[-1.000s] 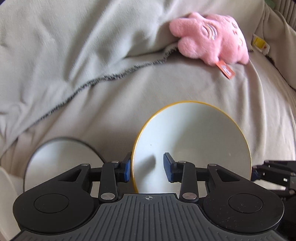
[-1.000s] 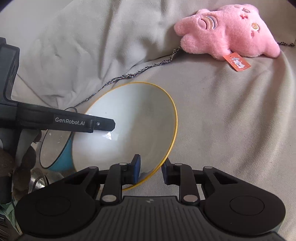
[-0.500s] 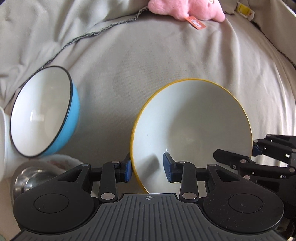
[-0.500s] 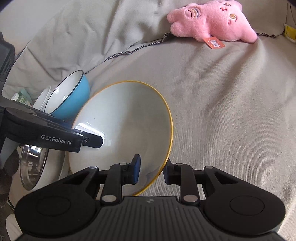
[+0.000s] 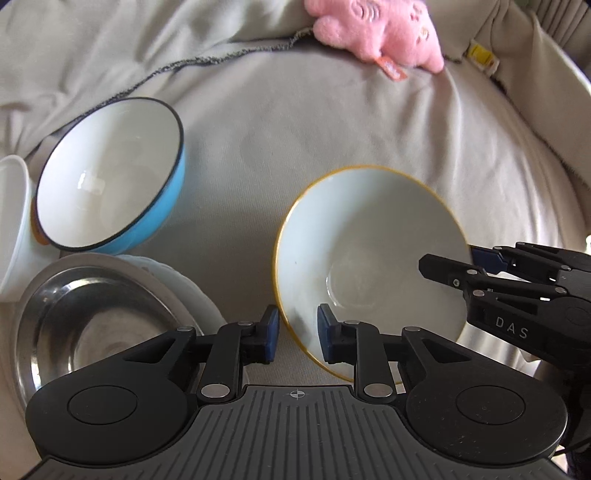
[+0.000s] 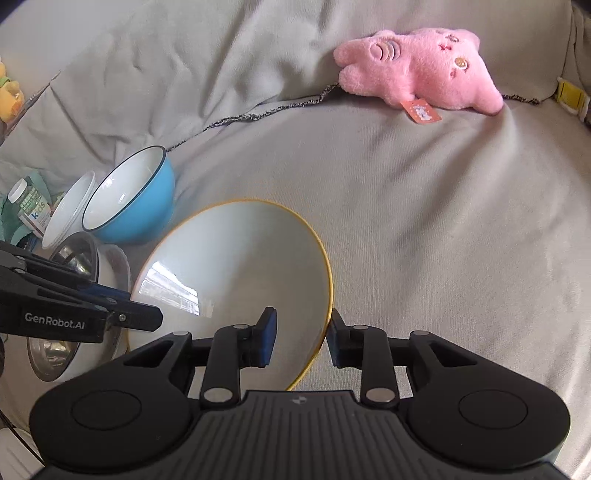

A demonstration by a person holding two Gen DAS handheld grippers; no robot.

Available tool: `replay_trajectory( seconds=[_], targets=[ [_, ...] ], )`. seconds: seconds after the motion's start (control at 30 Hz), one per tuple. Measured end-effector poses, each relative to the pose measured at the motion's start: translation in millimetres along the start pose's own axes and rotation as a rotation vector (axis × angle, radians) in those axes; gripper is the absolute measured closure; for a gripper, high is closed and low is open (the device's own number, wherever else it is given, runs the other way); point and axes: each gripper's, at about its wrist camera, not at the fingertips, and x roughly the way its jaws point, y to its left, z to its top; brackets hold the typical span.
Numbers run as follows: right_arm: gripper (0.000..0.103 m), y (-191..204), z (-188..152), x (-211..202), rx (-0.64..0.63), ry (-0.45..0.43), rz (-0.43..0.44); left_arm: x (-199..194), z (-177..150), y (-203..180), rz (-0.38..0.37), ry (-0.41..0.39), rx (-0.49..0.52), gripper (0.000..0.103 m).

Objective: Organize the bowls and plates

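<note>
Left wrist view: the left tongs (image 5: 294,334) are closing on the near-left rim of the yellow-rimmed bowl (image 5: 369,251), with gaps still showing beside both pads. A second ago the pink plush toy (image 5: 376,33) filled the far side; now the blue bowl (image 5: 110,173) and steel dish (image 5: 85,321) sit at left. The bowl has come back toward the stack.

Right wrist view: the right tongs (image 6: 300,338) are opening, their pads clear of the bowl's right rim after pinching it earlier. Judging by this, it's a handover to the left.
</note>
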Motion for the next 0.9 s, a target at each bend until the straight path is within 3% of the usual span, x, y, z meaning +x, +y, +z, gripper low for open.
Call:
replay_trajectory(
  seconds=[0.13,0.3,0.53,0.73,0.9],
  targets=[
    [0.064,2,10,-15,-0.008,-0.050,-0.048,-21,2,11,-0.066,-0.074,-0.032,0.078],
    [0.062,-1,24,-32,0.001,-0.088,-0.060,-50,6,31,-0.108,-0.164,-0.068,0.077],
    [0.054,15,50,-33,-0.030,-0.099,-0.059,-73,13,99,-0.023,-0.287,-0.170,0.077],
    [0.049,52,70,-10,-0.057,-0.067,-0.014,-67,38,145,0.135,-0.358,-0.123,0.077],
    [0.049,86,84,22,-0.048,-0.014,0.051,-46,67,172,0.101,-0.322,-0.126,0.077]
  ],
)
